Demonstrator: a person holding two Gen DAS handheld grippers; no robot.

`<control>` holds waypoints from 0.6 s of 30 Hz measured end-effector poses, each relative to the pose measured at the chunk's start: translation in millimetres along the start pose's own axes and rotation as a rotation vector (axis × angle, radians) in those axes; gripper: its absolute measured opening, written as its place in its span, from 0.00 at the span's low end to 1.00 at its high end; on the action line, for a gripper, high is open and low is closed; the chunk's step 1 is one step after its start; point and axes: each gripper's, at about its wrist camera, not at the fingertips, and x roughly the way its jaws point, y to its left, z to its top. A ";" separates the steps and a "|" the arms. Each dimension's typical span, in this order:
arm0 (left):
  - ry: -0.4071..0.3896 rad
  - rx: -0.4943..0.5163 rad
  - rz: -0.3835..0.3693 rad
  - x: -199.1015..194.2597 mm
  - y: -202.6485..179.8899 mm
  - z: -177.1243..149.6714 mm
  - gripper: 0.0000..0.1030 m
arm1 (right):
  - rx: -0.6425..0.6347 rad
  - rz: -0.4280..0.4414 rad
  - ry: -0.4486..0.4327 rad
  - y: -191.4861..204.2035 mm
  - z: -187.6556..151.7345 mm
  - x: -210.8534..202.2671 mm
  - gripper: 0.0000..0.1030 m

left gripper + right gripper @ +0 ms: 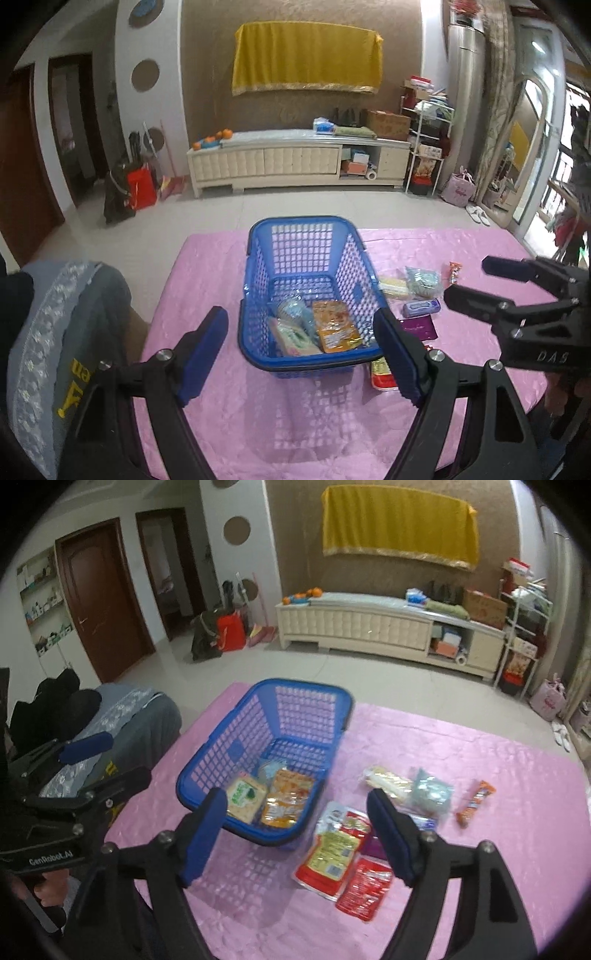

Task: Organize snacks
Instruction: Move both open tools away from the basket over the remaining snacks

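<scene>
With both claws spread wide and empty — left claw point(301, 356), right claw point(297, 834) — the red-and-yellow packet point(332, 853) lying on the pink counter point(498, 849) just beside the blue basket point(207, 764) is best taken flat across its width.

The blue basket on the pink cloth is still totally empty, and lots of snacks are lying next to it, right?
Not quite. The blue basket on the pink cloth already holds a few snack packets, such as the orange packet; the right wrist view shows them. The other snacks, like the red packet, do lie beside it.
</scene>
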 end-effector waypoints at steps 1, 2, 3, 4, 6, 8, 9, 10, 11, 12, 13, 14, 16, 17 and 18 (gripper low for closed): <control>-0.008 0.011 0.005 -2.3 -4.8 0.8 0.81 | 0.001 -0.014 -0.009 -4.6 -1.8 -6.6 0.82; -0.020 0.026 0.010 -5.3 -10.8 1.2 0.83 | 0.001 -0.024 -0.015 -9.6 -4.2 -12.0 0.82; -0.031 0.037 0.008 -7.9 -16.7 1.2 0.83 | 0.003 -0.029 -0.017 -12.4 -5.9 -15.6 0.82; -0.035 0.046 0.003 -9.1 -22.1 1.1 0.83 | 0.006 -0.037 -0.020 -17.8 -9.2 -20.2 0.82; -0.031 0.060 -0.009 -8.9 -34.2 0.3 0.84 | 0.012 -0.043 -0.020 -25.5 -14.3 -24.6 0.82; -0.025 0.071 -0.017 -6.4 -45.8 -0.2 0.84 | 0.029 -0.050 -0.020 -34.8 -21.8 -30.5 0.82; -0.021 0.074 -0.027 -4.6 -52.6 -0.7 0.84 | 0.042 -0.050 -0.022 -41.5 -25.7 -33.5 0.82; -0.016 0.074 -0.035 -2.9 -58.4 -1.5 0.84 | 0.050 -0.052 -0.022 -45.9 -29.6 -36.7 0.82; -0.008 0.073 -0.046 -0.4 -64.4 -2.0 0.84 | 0.057 -0.057 -0.023 -49.9 -32.9 -39.4 0.82; -0.001 0.074 -0.056 0.9 -70.0 -3.0 0.84 | 0.063 -0.061 -0.022 -55.5 -36.1 -42.1 0.82; 0.007 0.077 -0.066 3.3 -74.9 -3.5 0.84 | 0.071 -0.067 -0.018 -62.3 -40.2 -43.8 0.82; 0.015 0.084 -0.076 6.7 -82.3 -4.5 0.84 | 0.075 -0.072 -0.016 -67.1 -42.8 -46.2 0.82; 0.027 0.101 -0.083 10.5 -95.3 -6.7 0.84 | 0.092 -0.087 -0.009 -78.9 -49.3 -48.8 0.82; 0.032 0.106 -0.086 12.0 -99.9 -7.6 0.84 | 0.102 -0.092 -0.004 -85.6 -52.8 -49.1 0.82; 0.039 0.111 -0.092 14.8 -105.8 -8.0 0.84 | 0.108 -0.096 -0.001 -89.2 -54.8 -49.5 0.82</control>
